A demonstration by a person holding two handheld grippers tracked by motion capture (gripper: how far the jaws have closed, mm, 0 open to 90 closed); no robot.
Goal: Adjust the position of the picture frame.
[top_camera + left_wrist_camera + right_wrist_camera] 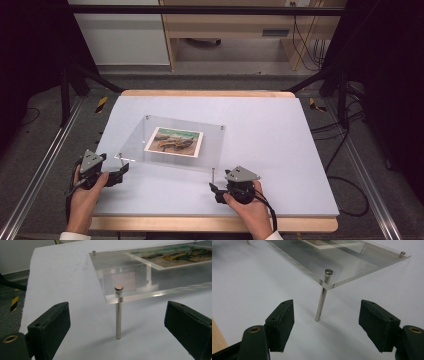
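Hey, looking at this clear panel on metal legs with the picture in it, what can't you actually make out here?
- Picture under the clear panel: high view, too small to read its subject.
- Same picture: left gripper view, cut off by the top and right edges.
- Far legs: high view, too small to tell from glare.
- Right gripper: high view, jaws partly covered by the hand.

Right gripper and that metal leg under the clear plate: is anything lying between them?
No. In the right gripper view, bare white table runs from the open right gripper to the leg of the plate.
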